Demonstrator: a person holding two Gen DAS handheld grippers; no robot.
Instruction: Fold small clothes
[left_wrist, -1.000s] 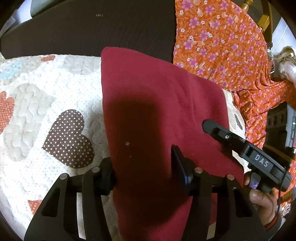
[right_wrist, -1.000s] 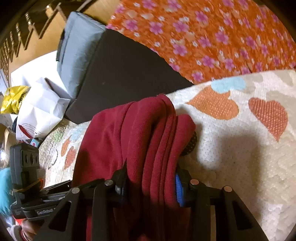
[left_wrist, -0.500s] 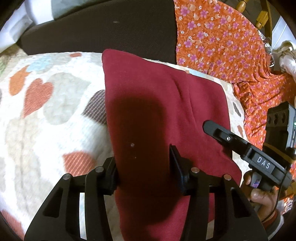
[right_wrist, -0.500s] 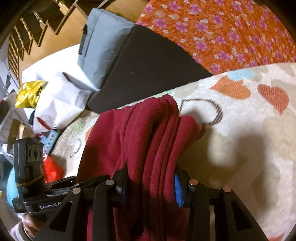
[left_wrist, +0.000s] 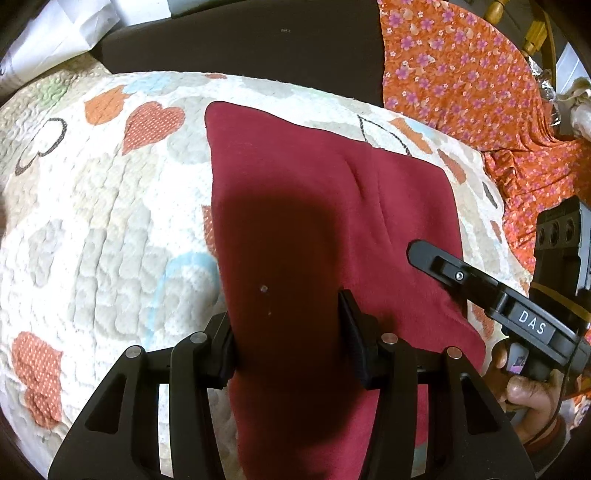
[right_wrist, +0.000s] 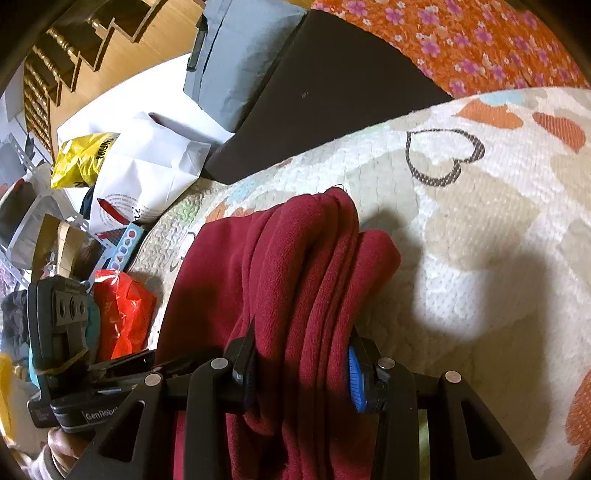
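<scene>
Quilted heart-print bedspread is the work surface and the landmark for everything below. Beyond its far edge: a dark cushion; to the right of that, an orange floral cloth. Off the bedspread's left edge in the right wrist view: white bags and a yellow bag.

Maroon garment is already folded into a thick, several-layer bundle. It is held over the middle of the bedspread; whether its far edge touches the quilt I cannot tell.

Left tongs are clamped on the near edge of the garment, fabric filling the gap between the pads. Right tongs are likewise closed on the stacked folds at the bundle's other near corner, pads pressing the layers together. A hand grips the right tool's handle.

Step in hand, as judged: carrying the folded bundle across the bedspread, both corners pinched, for a last fold or for setting down.

Next move calls for: keeping both corners level so the layers do not slip, lowering the bundle flat onto the quilt, then easing both tongs apart together.
</scene>
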